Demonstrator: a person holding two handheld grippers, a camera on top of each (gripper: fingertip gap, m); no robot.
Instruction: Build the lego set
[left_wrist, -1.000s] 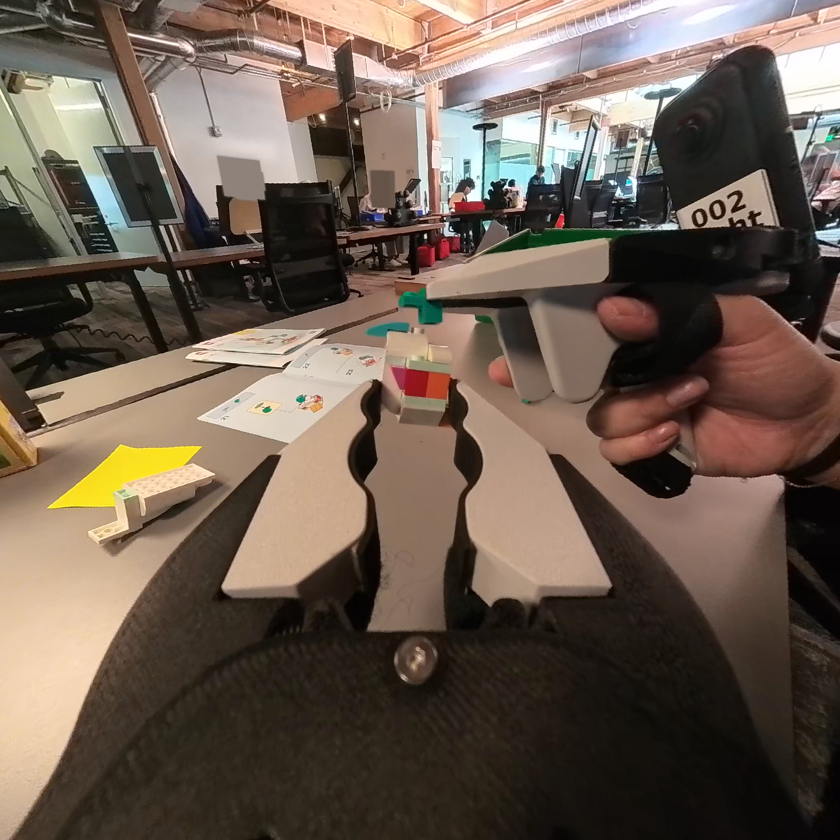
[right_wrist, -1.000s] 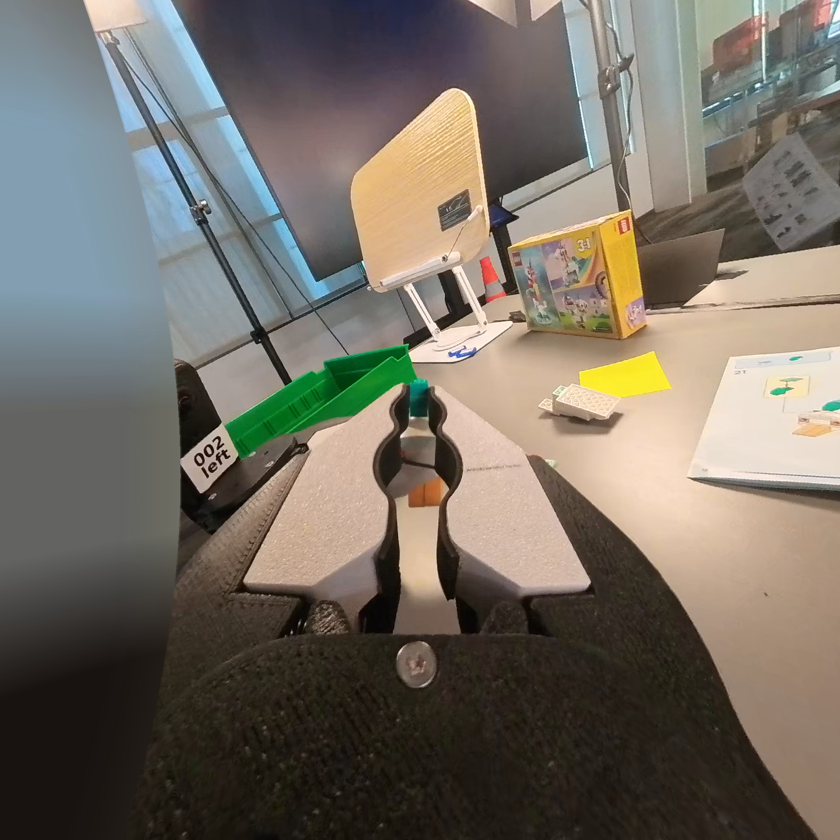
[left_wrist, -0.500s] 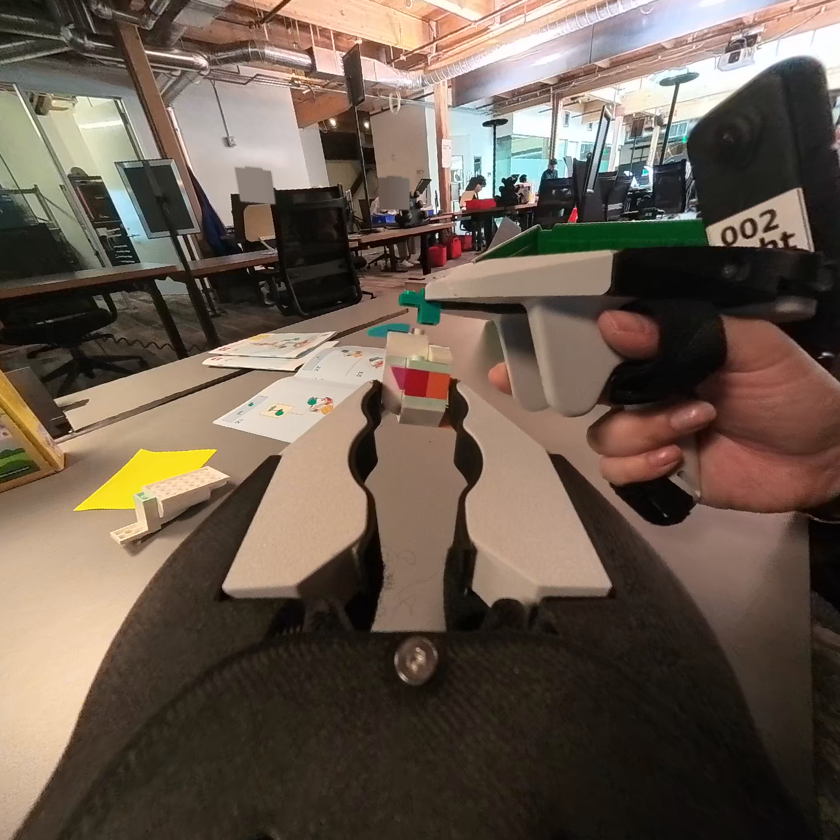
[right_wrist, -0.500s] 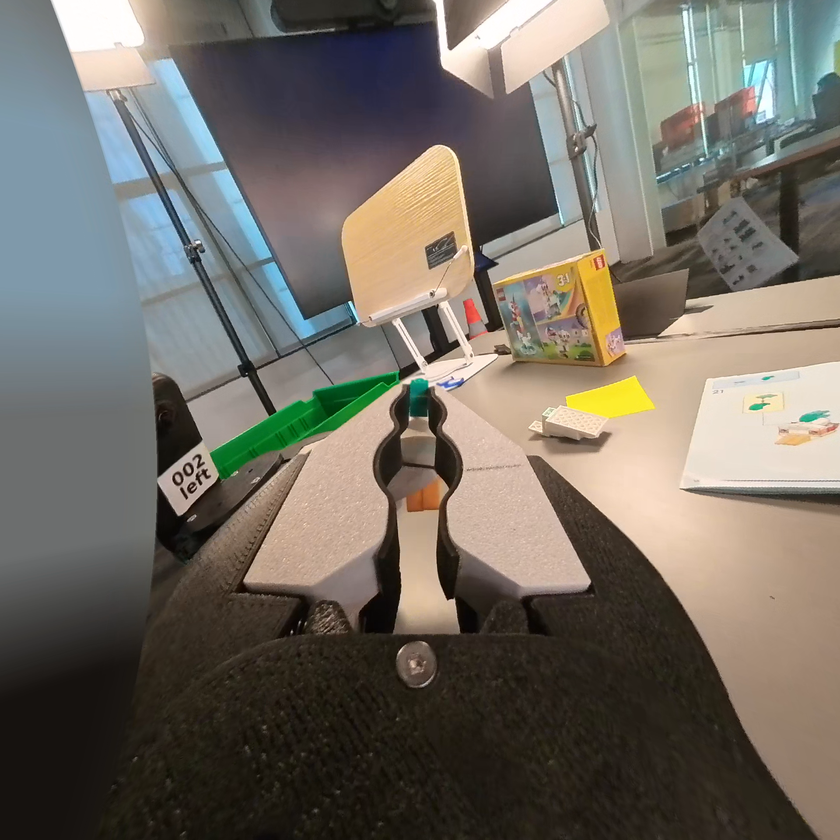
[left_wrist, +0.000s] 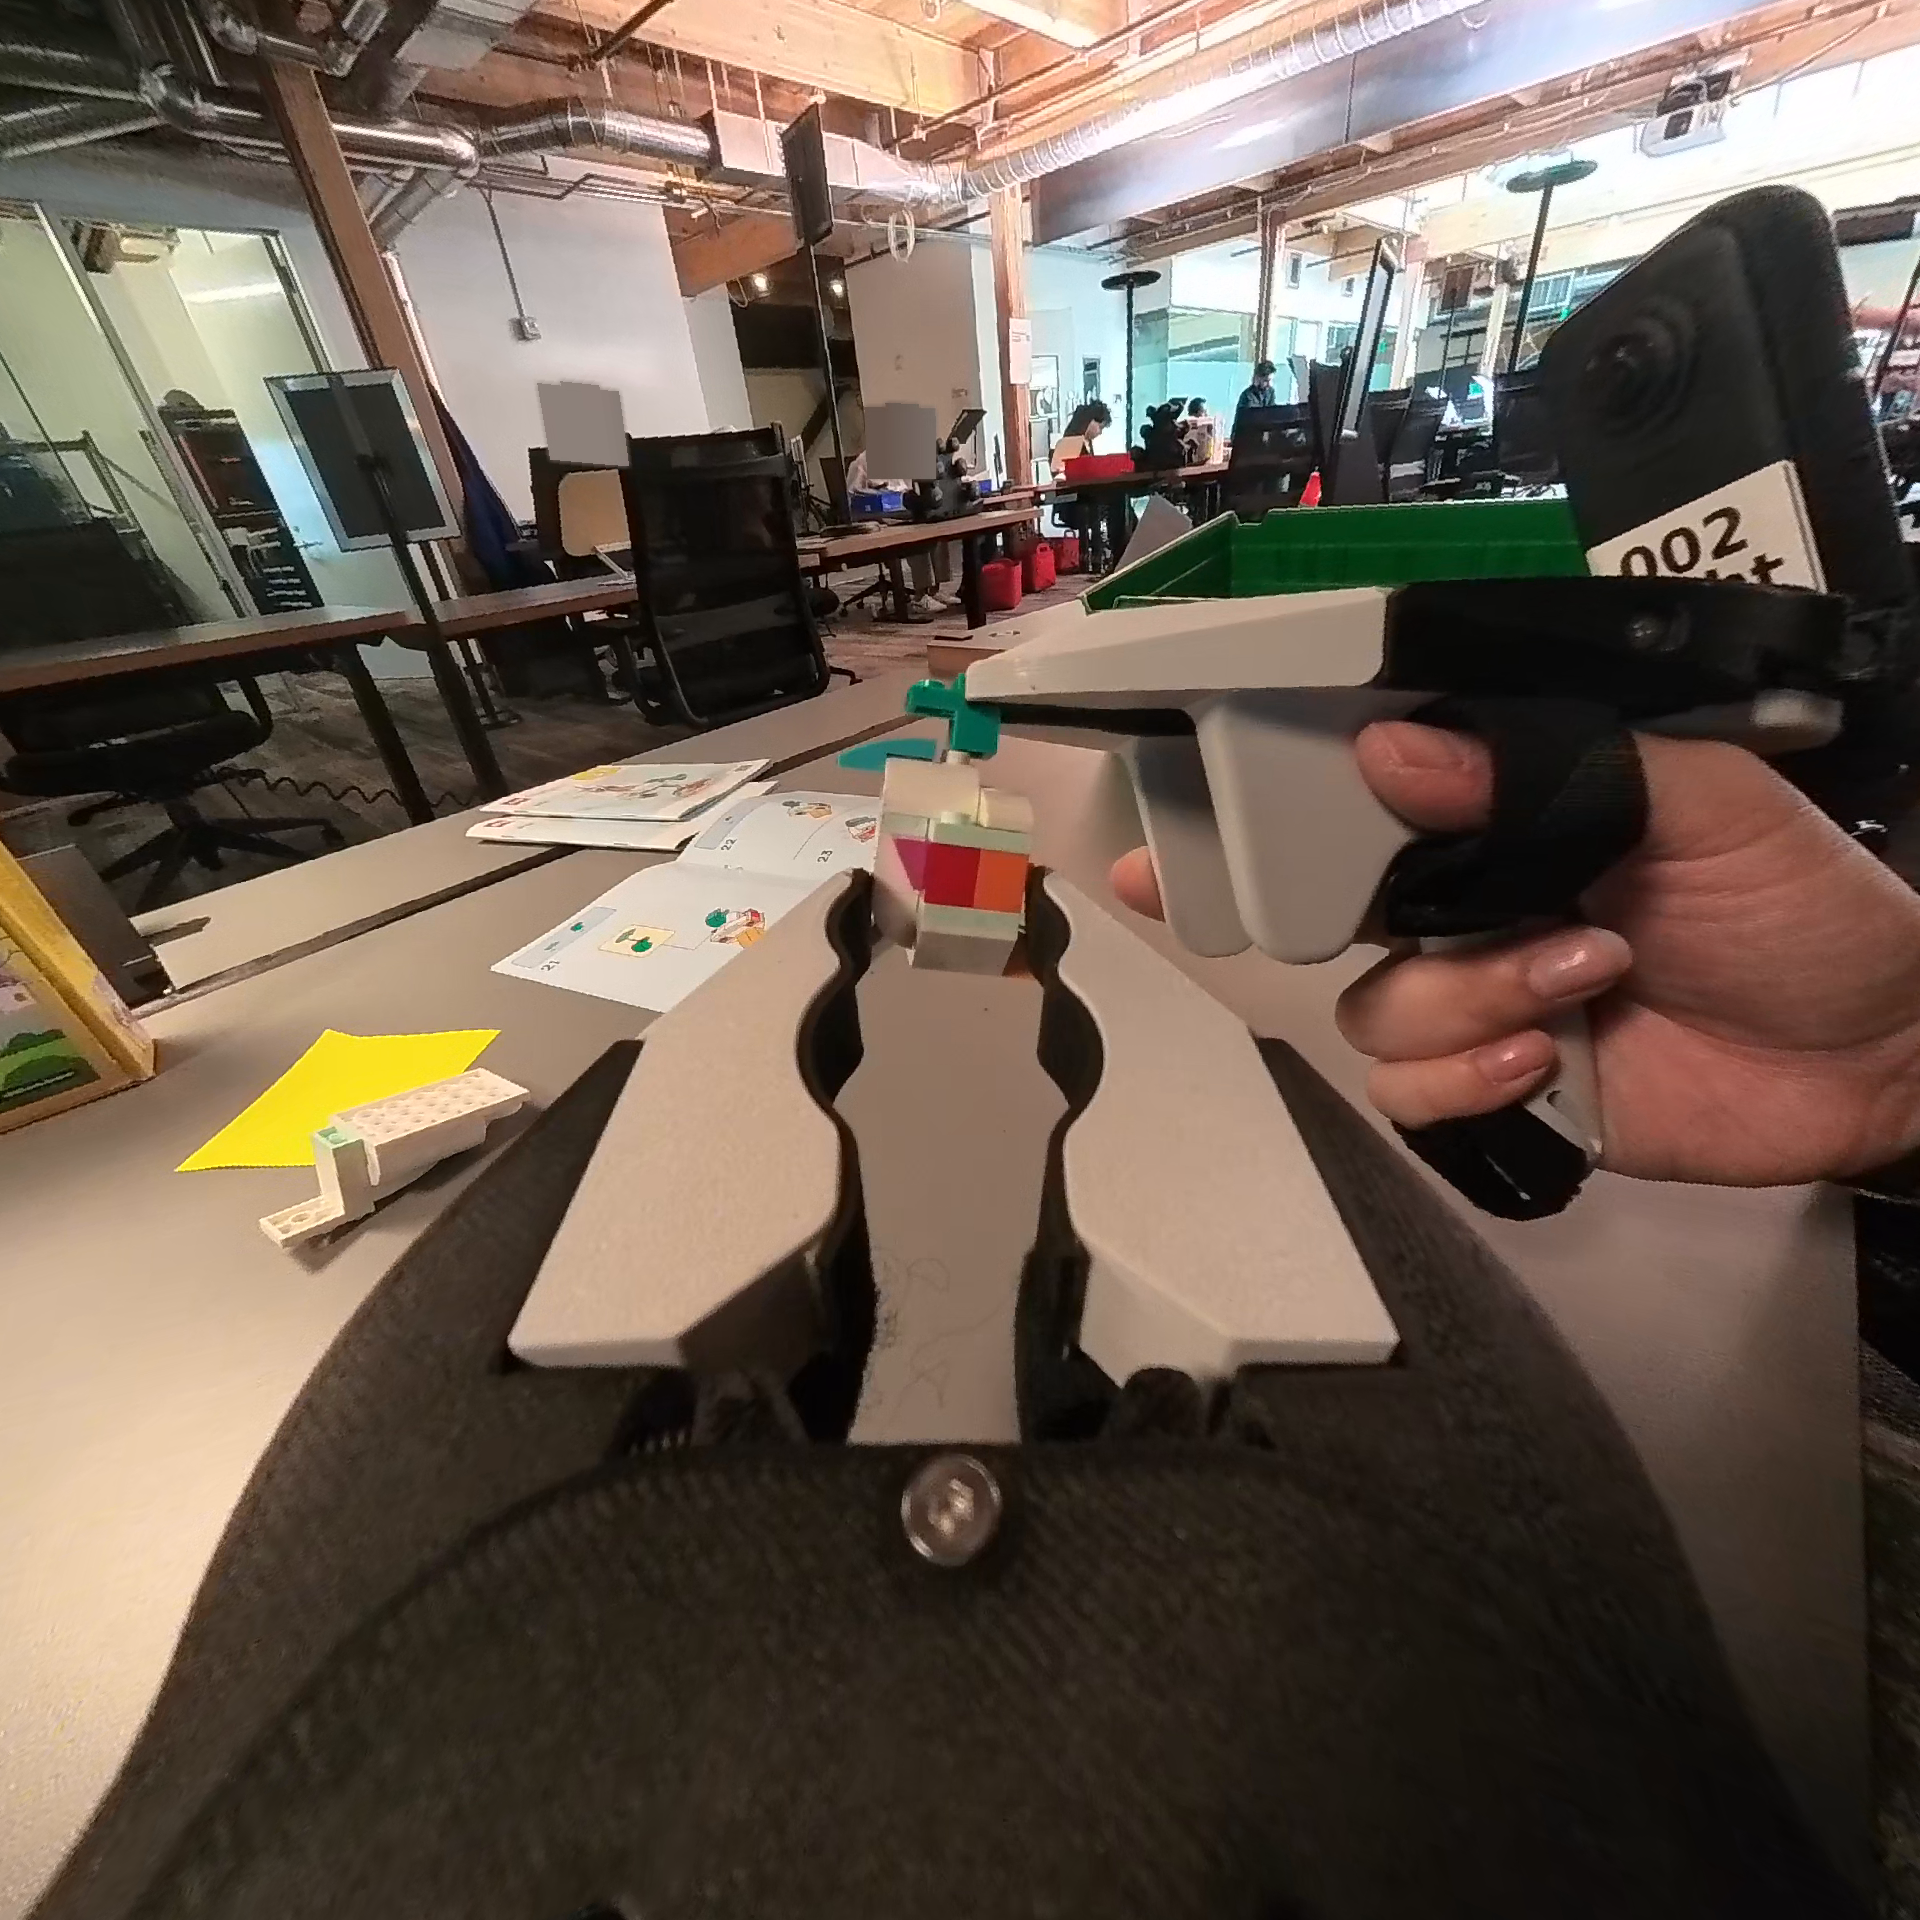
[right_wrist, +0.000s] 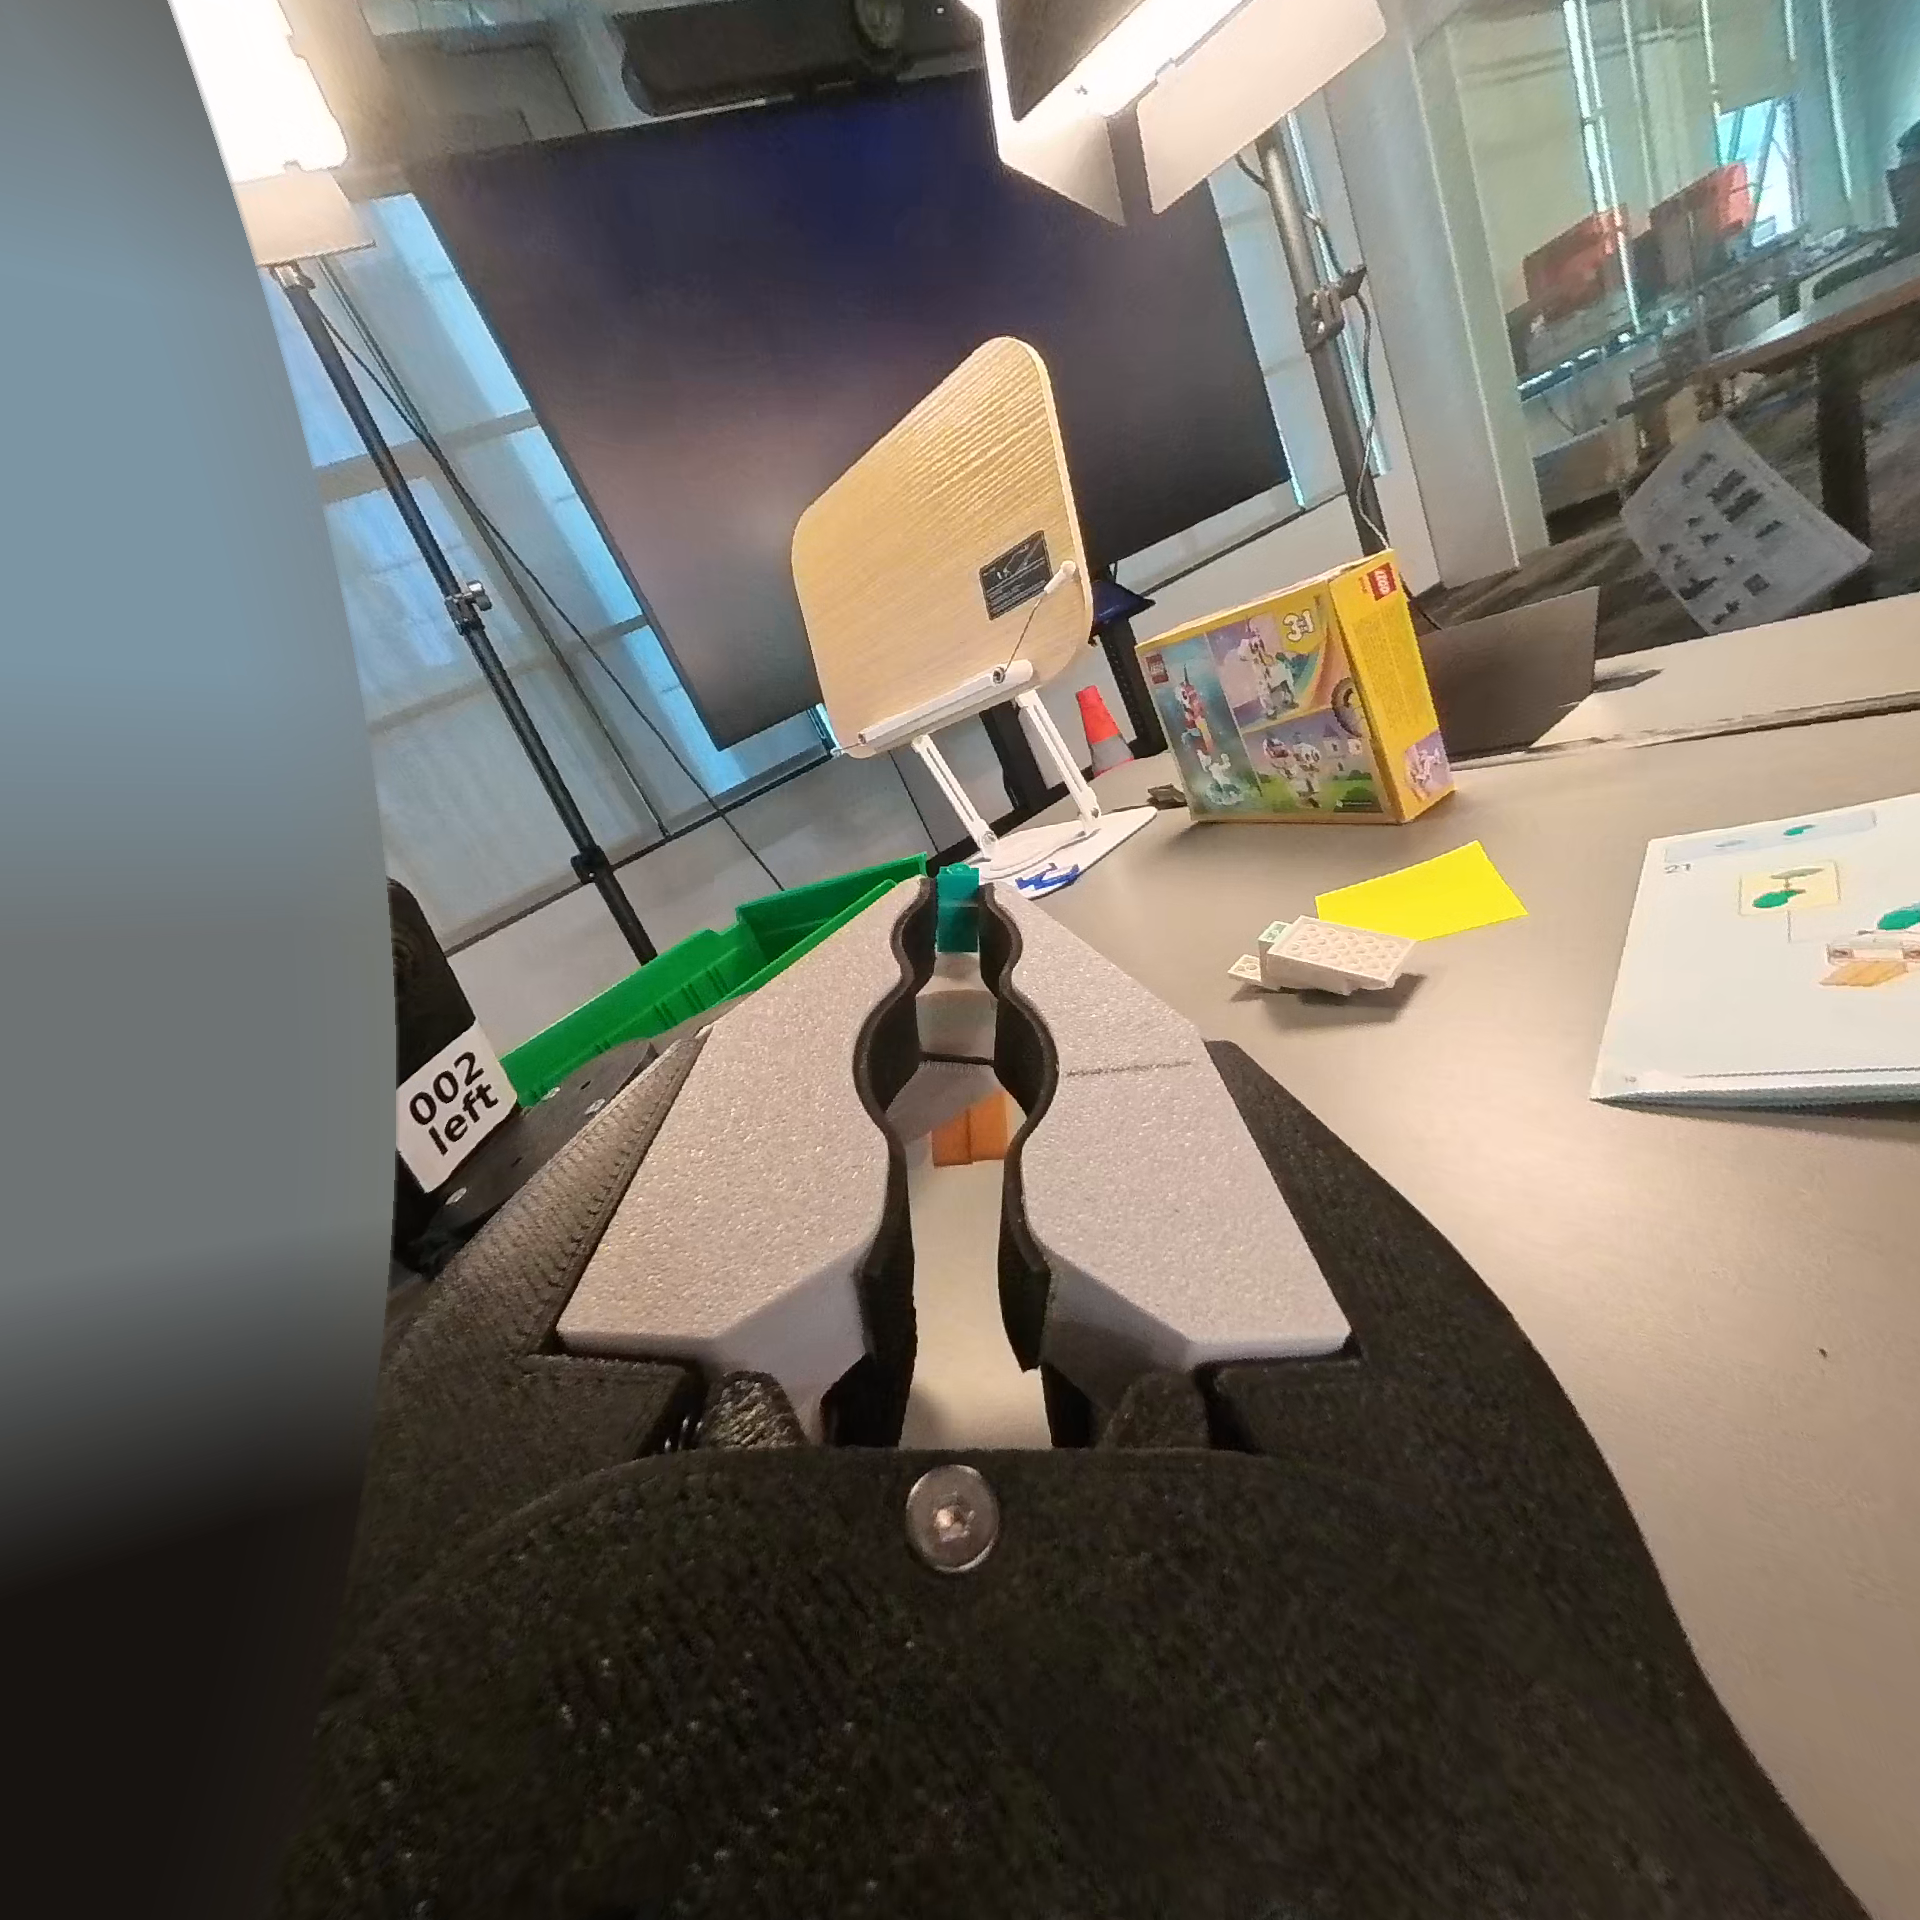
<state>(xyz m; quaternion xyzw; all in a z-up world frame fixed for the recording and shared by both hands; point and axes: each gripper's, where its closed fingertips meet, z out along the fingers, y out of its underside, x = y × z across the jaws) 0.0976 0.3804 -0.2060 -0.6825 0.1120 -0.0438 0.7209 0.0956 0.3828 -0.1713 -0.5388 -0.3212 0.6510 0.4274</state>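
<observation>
My left gripper (left_wrist: 951, 894) is shut on a small lego block (left_wrist: 956, 883) of white, magenta, red, orange and pale green bricks, held above the table. My right gripper (right_wrist: 956, 914) is shut on a teal piece (right_wrist: 956, 920); in the left wrist view the right gripper (left_wrist: 982, 707) comes in from the right and holds the teal piece (left_wrist: 961, 725) right on top of the block. The block's orange side (right_wrist: 971, 1127) shows below between the right fingers. A white lego sub-assembly (left_wrist: 400, 1138) lies on the table to the left; it also shows in the right wrist view (right_wrist: 1325, 956).
Open instruction booklets (left_wrist: 665, 925) (right_wrist: 1766, 966) lie on the grey table (left_wrist: 156, 1403). A yellow paper (right_wrist: 1418, 904) lies by the white assembly. A yellow lego box (right_wrist: 1288, 707), a wooden stand (right_wrist: 940, 582) and a green tray (right_wrist: 717, 977) stand around. The grippers are tip to tip, or close to it. The white lego sub-assembly (left_wrist: 400, 1138) sits 20 cm or so from the ends of my left fingers. Look for it in the right wrist view (right_wrist: 1289, 958) too.
Both grippers have shifted a little together; the teal piece has come down closer onto the top of the block. The grips are unchanged.
</observation>
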